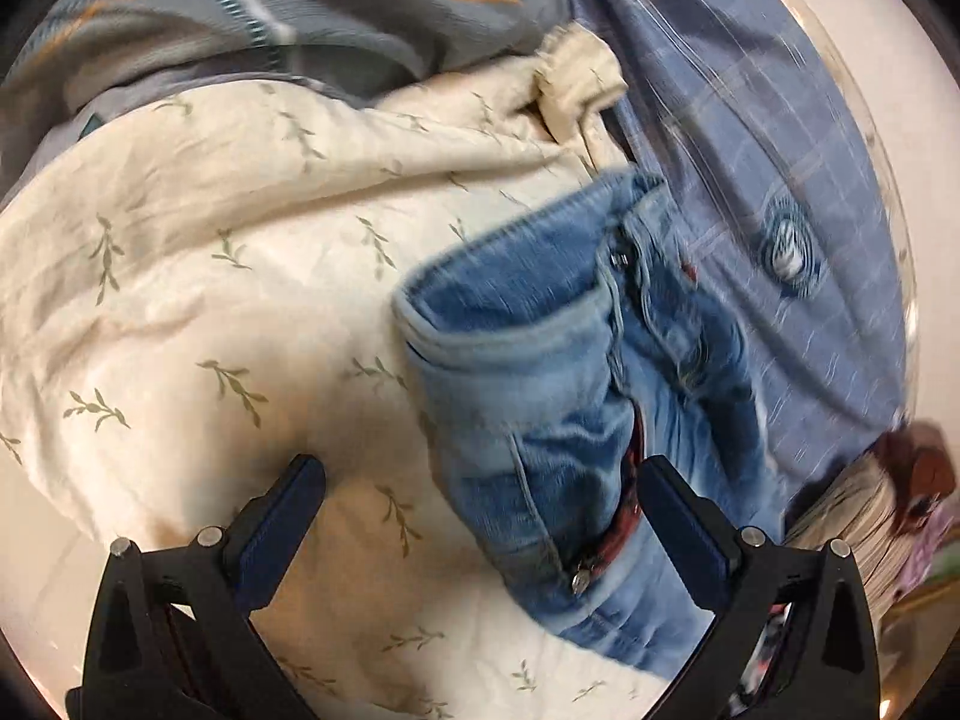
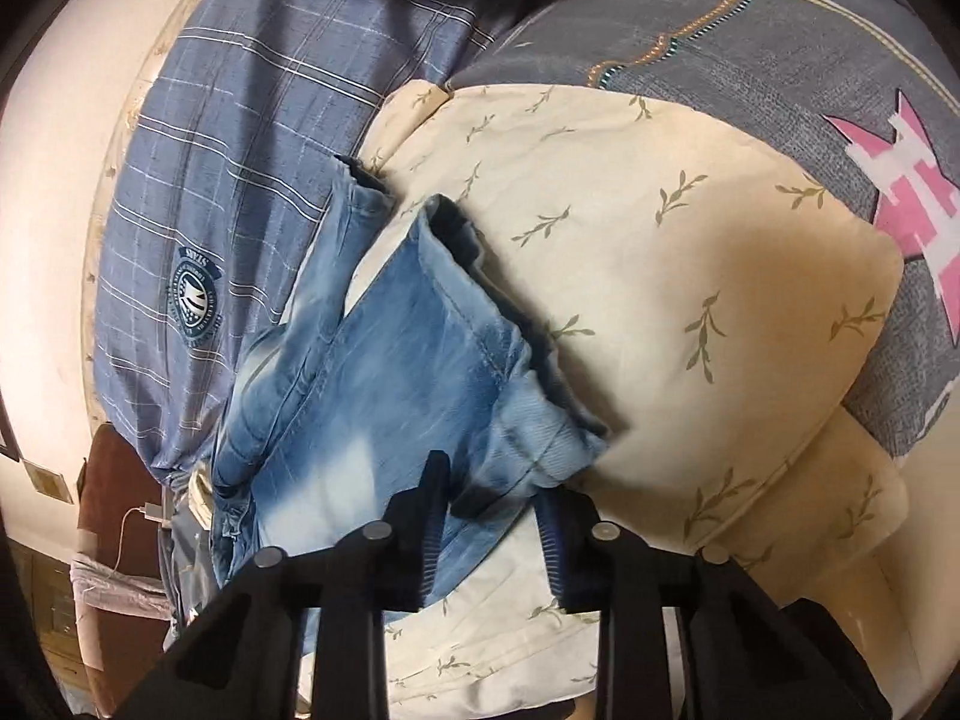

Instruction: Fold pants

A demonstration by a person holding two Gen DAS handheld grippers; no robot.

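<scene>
Between the spread left claw (image 1: 483, 504) and pinching right claw (image 2: 489, 501), blue jeans (image 1: 558, 396).

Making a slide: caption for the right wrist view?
Right gripper closing over the hem of blue jeans lying on a leaf-print cream quilt.

Both wrist views slant down, close — sharing the jeans (image 1: 558, 372).

Jeans (image 1: 558, 372): motion-blurred in left view, lower part hidden behind the gripper in right view. Brown object (image 1: 918, 474), right edge: blurred, cut off, possibly furniture.
</scene>
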